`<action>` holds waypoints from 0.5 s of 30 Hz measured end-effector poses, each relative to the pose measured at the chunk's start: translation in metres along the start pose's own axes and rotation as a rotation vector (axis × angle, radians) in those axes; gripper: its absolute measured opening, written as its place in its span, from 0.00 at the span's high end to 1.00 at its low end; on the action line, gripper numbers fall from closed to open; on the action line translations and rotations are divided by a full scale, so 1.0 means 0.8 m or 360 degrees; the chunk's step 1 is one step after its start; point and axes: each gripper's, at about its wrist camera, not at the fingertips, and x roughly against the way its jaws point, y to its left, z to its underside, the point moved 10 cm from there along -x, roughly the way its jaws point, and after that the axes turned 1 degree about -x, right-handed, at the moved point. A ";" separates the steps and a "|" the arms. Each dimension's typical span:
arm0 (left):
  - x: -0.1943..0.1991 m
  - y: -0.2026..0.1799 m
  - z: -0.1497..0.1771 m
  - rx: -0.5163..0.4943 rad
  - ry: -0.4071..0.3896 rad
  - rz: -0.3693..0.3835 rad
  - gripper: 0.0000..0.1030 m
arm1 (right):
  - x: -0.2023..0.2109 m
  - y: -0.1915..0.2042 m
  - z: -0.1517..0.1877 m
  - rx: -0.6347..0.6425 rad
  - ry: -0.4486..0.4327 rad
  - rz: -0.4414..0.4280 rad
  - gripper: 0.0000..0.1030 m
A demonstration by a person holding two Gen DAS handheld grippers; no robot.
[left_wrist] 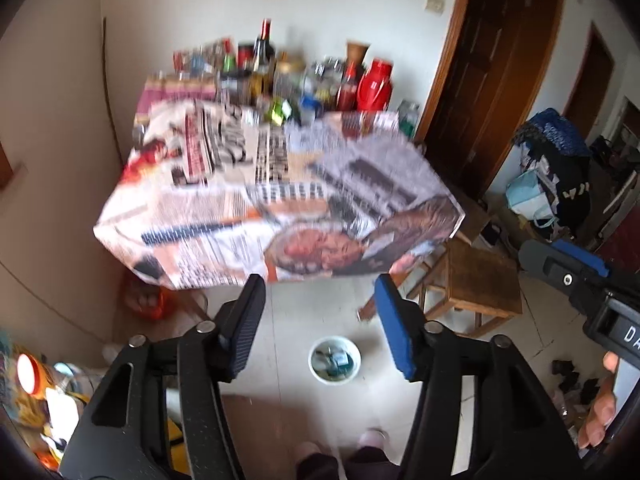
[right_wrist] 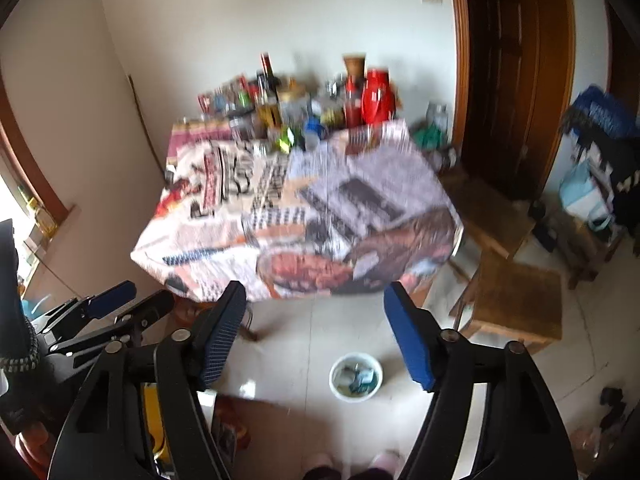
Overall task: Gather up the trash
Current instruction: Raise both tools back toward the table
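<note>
A white bucket [left_wrist: 335,359] with scraps of trash in it stands on the tiled floor in front of a table [left_wrist: 276,200] covered with printed newspaper-style cloth; the bucket also shows in the right wrist view [right_wrist: 355,377]. My left gripper [left_wrist: 320,328] is open and empty, held above the floor before the table's near edge. My right gripper [right_wrist: 316,336] is open and empty at a similar height. The right gripper also shows at the right of the left wrist view [left_wrist: 560,264], and the left gripper at the left of the right wrist view [right_wrist: 120,300]. Small green and blue wrappers [left_wrist: 280,110] lie mid-table; both views are blurred.
Bottles, jars and a red thermos [left_wrist: 374,84] crowd the table's far side. Two wooden stools [left_wrist: 476,284] stand right of the table. A brown door [left_wrist: 492,72] is behind. Bags and clutter [left_wrist: 552,168] fill the right side; more clutter [left_wrist: 44,392] lies at lower left.
</note>
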 end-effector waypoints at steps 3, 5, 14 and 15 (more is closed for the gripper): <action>0.029 -0.002 -0.013 -0.0060 -0.0085 0.0011 0.43 | 0.023 0.011 -0.013 0.0033 -0.0108 0.0016 0.27; 0.043 -0.002 -0.021 -0.0075 -0.0136 0.0010 0.39 | 0.034 0.015 -0.021 0.0061 -0.0152 0.0034 0.25; 0.060 0.002 -0.070 -0.0040 -0.0272 0.0013 0.14 | 0.032 -0.003 -0.057 0.0054 -0.0269 0.0109 0.07; 0.056 0.001 -0.077 -0.0039 -0.0279 0.0004 0.14 | 0.029 -0.007 -0.062 0.0052 -0.0273 0.0107 0.07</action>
